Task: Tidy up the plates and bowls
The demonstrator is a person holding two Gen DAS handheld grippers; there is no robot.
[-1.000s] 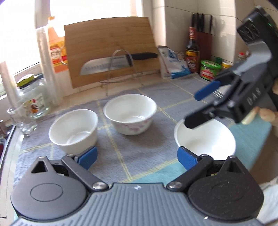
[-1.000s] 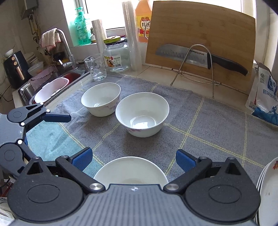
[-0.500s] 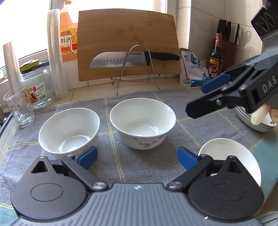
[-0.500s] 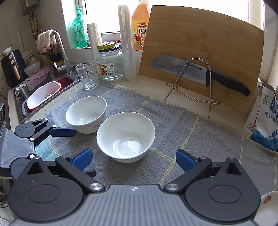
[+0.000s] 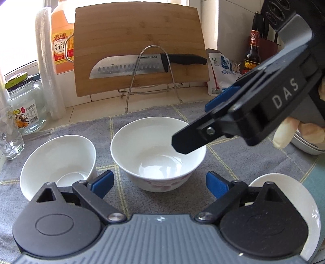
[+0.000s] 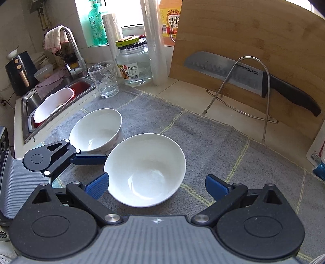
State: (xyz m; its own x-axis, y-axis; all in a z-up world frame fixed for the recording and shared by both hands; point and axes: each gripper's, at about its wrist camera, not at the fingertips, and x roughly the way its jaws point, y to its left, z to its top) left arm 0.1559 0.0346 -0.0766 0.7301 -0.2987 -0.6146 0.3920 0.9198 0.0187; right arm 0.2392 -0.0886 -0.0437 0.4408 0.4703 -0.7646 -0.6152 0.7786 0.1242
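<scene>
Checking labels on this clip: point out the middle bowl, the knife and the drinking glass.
middle bowl [image 5: 158, 162]: left wrist view, inner bottom.
knife [image 5: 126, 68]: left wrist view, blade.
drinking glass [image 6: 104, 81]: right wrist view, side wall.

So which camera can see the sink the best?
The right wrist view. It shows the sink at the left edge of the counter, with a white and red tub inside and the faucet above. The left wrist view doesn't show the sink at all.

Sunlit window [image 6: 130, 12], tiled wall [image 5: 229, 26]
</scene>
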